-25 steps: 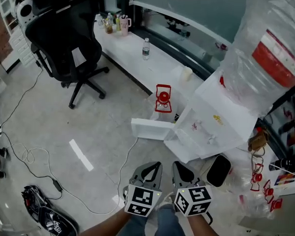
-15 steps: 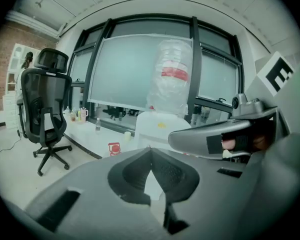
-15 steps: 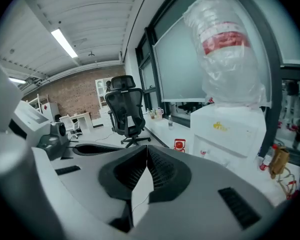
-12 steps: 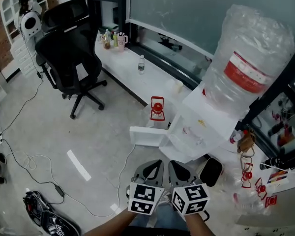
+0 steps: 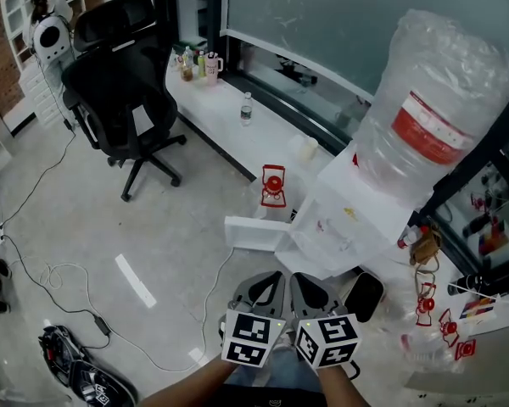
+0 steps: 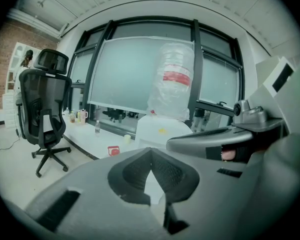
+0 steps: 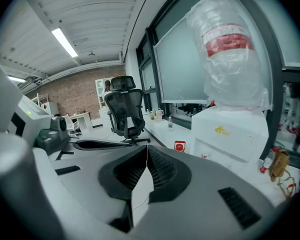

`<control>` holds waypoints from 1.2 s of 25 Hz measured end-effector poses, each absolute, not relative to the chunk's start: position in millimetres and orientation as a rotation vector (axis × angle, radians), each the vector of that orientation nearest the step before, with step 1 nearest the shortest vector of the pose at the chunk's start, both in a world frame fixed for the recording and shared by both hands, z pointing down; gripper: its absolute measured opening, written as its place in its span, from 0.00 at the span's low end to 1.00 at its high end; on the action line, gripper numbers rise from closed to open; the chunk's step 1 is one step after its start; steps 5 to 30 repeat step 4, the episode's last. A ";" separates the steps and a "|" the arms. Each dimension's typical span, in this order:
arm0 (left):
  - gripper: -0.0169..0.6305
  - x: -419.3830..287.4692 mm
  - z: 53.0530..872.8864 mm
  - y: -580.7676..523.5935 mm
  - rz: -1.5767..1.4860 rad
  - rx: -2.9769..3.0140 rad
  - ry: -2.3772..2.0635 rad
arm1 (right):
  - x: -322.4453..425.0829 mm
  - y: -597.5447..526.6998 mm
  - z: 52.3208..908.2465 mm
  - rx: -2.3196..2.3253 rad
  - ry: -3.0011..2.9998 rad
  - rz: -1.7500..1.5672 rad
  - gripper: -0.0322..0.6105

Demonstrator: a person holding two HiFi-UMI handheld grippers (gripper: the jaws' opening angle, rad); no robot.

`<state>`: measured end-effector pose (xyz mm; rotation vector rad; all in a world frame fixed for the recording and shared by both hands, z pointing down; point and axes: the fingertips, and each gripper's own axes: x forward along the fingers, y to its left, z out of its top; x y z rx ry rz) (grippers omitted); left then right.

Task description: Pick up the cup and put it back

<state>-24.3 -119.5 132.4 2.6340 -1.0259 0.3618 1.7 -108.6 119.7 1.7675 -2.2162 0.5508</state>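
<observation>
Pale floor (image 5: 85, 219) fills most of the head view, with a dark glazed window wall (image 5: 322, 15) along the top. A large water jug (image 5: 433, 117) wrapped in clear plastic, with a red label, is seated upside down on a white dispenser (image 5: 356, 219) at right. A black office chair (image 5: 119, 83) is parked at upper left, near the end of a long white ledge (image 5: 229, 100) that runs under the window. A flat white box (image 5: 250, 231) is seen on the floor beside the dispenser's base. Thin cables (image 5: 68, 278) are strewn over the floor at left.

The left gripper (image 5: 261, 287) and the right gripper (image 5: 310, 288) are held side by side at the bottom edge, low in front of the person and well apart from the ledge. In the left gripper view the jaws are clenched tip to tip with nothing between them. The same is noted in the right gripper view: jaws pressed together, nothing gripped.

A dark oval object (image 5: 362, 295) is seen just right of the right gripper. A small red object (image 5: 272, 185) stands on the floor between ledge and box. A clear plastic bottle (image 5: 246, 108) is upright mid-ledge.

The cup (image 5: 308, 148), pale and upright, is set on the ledge near the dispenser, far from both grippers and untouched; it is also seen small in the left gripper view (image 6: 127, 138).
</observation>
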 end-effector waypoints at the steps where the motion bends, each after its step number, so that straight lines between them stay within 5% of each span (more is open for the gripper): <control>1: 0.04 -21.9 135.2 -118.8 0.363 2.633 -1.027 | 4.7 -107.9 122.6 1.769 -2.217 0.552 0.08; 30: 0.04 -15.3 142.6 -116.7 0.364 2.626 -1.029 | 12.9 -105.3 129.7 1.770 -2.215 0.557 0.08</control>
